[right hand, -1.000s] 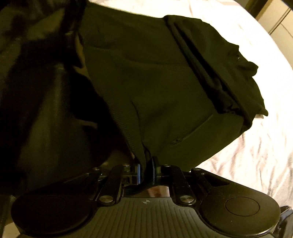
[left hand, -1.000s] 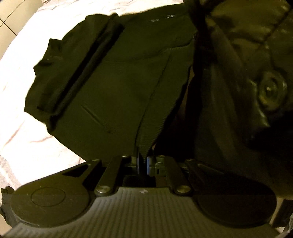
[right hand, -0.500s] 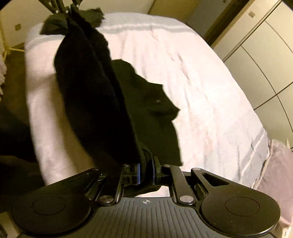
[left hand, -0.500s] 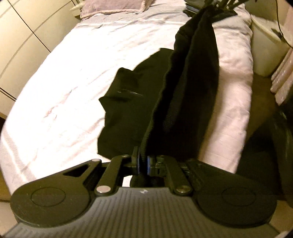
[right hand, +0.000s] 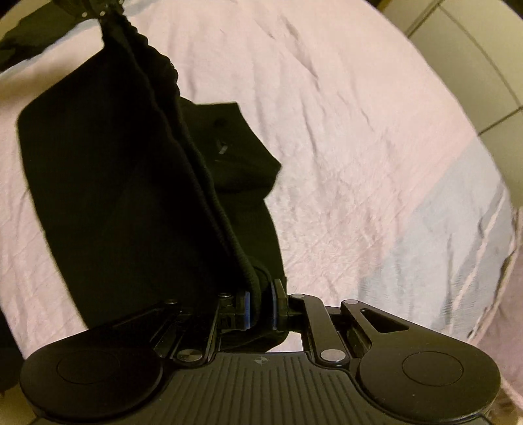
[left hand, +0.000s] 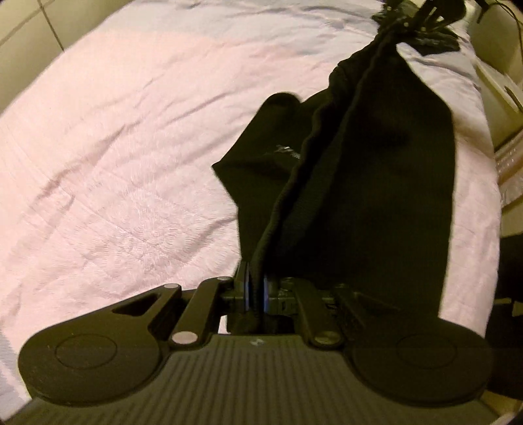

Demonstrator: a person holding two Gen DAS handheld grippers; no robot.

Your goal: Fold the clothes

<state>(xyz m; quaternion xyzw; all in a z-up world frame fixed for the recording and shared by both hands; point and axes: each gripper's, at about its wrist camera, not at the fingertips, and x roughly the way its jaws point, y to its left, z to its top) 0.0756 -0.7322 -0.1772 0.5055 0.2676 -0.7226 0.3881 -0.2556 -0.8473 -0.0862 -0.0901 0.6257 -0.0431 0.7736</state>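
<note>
A black ribbed garment [left hand: 376, 183] hangs stretched between my two grippers above a pale pink bed [left hand: 130, 147]. My left gripper [left hand: 256, 287] is shut on one end of its ribbed hem. My right gripper [right hand: 261, 307] is shut on the other end of the hem. In the left wrist view the right gripper [left hand: 421, 13] shows at the top, pinching the far end. In the right wrist view the garment [right hand: 124, 183] hangs down to the bed [right hand: 359, 147], and the left gripper [right hand: 94, 8] shows at the top left.
Cream cupboard doors [right hand: 474, 65] stand beside the bed. A white bin or box [left hand: 500, 88] stands off the bed's right side. A dark heap [right hand: 29, 39] lies on the bed at the far left in the right wrist view.
Both grippers have lifted the garment off the surface and pulled apart, so it now hangs stretched between them over the bed. Both stay shut on the hem.
</note>
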